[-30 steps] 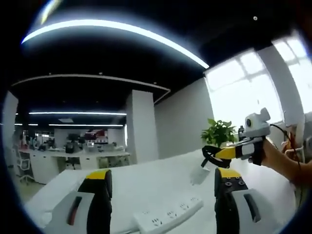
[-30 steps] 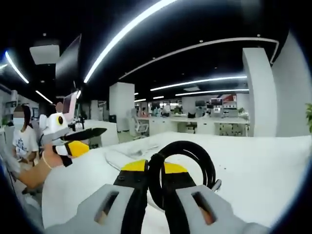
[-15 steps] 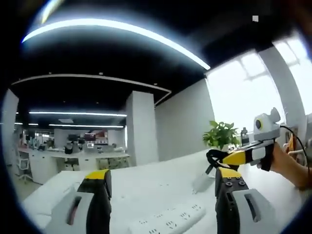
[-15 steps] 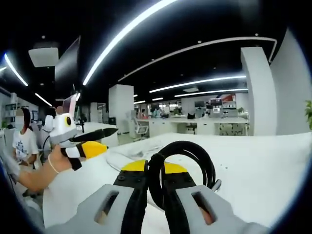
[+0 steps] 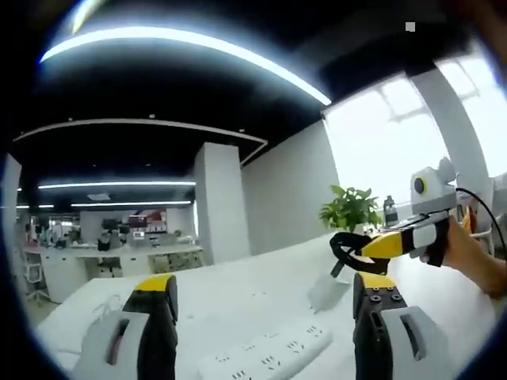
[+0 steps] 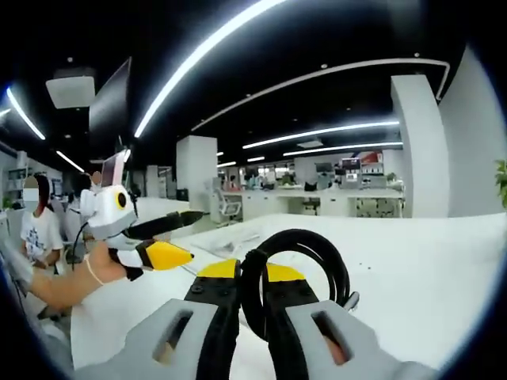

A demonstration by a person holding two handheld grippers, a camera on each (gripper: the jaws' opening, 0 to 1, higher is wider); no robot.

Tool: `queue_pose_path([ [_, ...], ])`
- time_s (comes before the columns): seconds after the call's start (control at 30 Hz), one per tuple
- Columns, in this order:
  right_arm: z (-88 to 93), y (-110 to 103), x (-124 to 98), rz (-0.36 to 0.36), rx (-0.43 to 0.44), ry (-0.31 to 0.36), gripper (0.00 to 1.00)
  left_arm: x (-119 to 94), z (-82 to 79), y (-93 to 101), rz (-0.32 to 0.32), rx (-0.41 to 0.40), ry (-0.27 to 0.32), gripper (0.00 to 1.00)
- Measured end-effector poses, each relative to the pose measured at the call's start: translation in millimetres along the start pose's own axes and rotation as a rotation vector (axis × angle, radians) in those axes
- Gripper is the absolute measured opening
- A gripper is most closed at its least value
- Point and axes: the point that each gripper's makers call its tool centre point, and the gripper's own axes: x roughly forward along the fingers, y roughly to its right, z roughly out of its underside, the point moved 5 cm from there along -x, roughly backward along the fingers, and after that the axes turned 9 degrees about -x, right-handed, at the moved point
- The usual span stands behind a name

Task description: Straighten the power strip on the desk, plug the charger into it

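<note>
- Change from the earlier frames, left gripper view: we see the power strip [image 5: 265,359] shifted a little leftward between the jaws, and the right gripper [image 5: 342,248] sitting slightly lower against the window; most of this is camera motion.
- Change, right gripper view: the left gripper [image 6: 190,236] has come closer to the centre and now lies just beside the black cable loop [image 6: 297,273]; a second ago it was further off at the left edge.
- Surroundings: the white desk [image 5: 261,293] runs across both views. A potted plant [image 5: 348,212] stands at its far end by the bright window, and a white pillar [image 5: 215,202] rises behind. In the right gripper view a seated person [image 6: 36,229] is at far left, and loose white cable [image 6: 226,241] lies on the desk beyond the left gripper.
- Obstruction: the cable loop and the right gripper's own jaws cover the near desk in the right gripper view.
- Left gripper: its jaws stand wide apart and hold nothing; the power strip lies flat on the desk between them, slanting up toward the right.
- Right gripper: its jaws are closed onto the black cable loop, which rises above them. In the left gripper view the white charger [image 5: 329,291] hangs below that gripper, just above the desk and near the strip's right end.
</note>
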Motion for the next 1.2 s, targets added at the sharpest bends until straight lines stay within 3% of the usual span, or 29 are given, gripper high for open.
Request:
queue_pose_path([
  [0.5, 3.3, -9, -2, -0.007, 0.016, -0.003, 0.09, 13, 39.1, 37.2, 0.032, 0.123, -0.057, 0.95],
  [0.83, 8.0, -12, -2, -0.013, 0.049, -0.007, 0.09, 15, 50.3, 47.3, -0.039, 0.167, -0.033, 0.95],
  [1.0, 10.3, -15, 1, -0.021, 0.059, -0.015, 0.09, 16, 49.4, 48.4, -0.105, 0.195, -0.002, 0.93],
  [1.2, 11.7, -19, 3, -0.028, 0.053, -0.016, 0.09, 23, 57.3, 52.2, -0.139, 0.187, -0.025, 0.92],
])
